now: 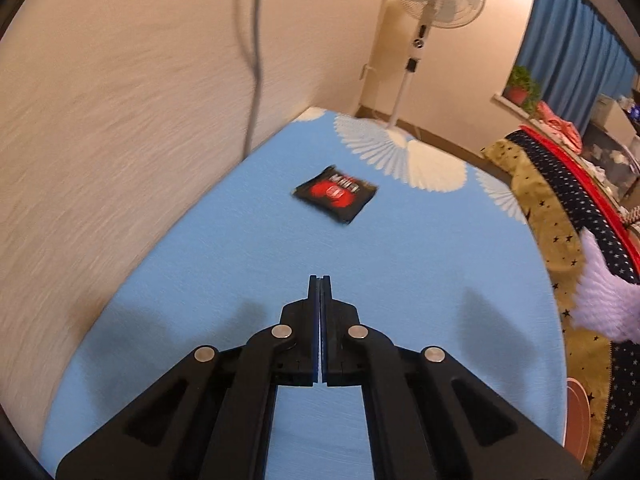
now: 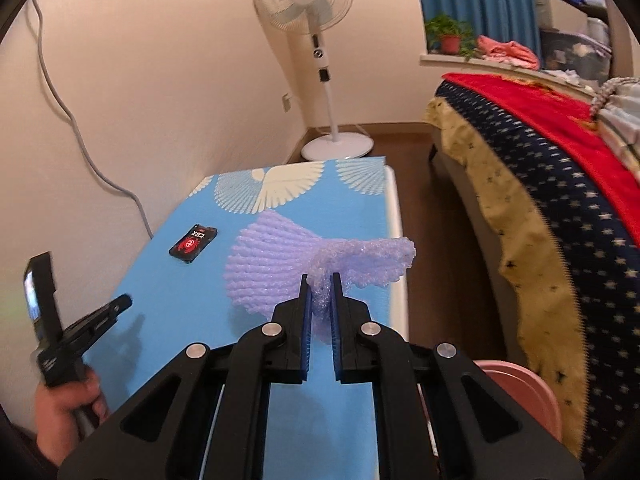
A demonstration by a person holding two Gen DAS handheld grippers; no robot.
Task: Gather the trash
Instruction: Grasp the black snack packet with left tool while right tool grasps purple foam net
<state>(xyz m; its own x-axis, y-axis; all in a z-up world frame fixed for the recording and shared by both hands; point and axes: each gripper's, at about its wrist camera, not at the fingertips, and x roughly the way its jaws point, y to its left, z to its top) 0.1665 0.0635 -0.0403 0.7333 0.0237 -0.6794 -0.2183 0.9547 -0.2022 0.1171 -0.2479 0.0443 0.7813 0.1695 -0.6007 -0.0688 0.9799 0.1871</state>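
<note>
A pale purple foam net (image 2: 280, 256) hangs above the blue table (image 2: 168, 300), pinched in my right gripper (image 2: 320, 280), which is shut on its bunched middle. The same foam net (image 1: 604, 300) shows at the right edge of the left wrist view. A black and red snack wrapper (image 1: 335, 194) lies flat on the blue table (image 1: 240, 260) toward the far left; the right wrist view shows the wrapper (image 2: 193, 243) too. My left gripper (image 1: 320, 280) hovers over the table short of the wrapper, shut with nothing in it. That left gripper (image 2: 120, 306) shows at lower left, held by a hand (image 2: 68, 412).
A pink bin (image 2: 524, 392) stands on the floor by the table's near right corner. A bed (image 2: 540, 184) with starred and red covers runs along the right. A standing fan (image 2: 316, 72) is beyond the table's far end. A grey cable (image 2: 76, 132) hangs down the left wall.
</note>
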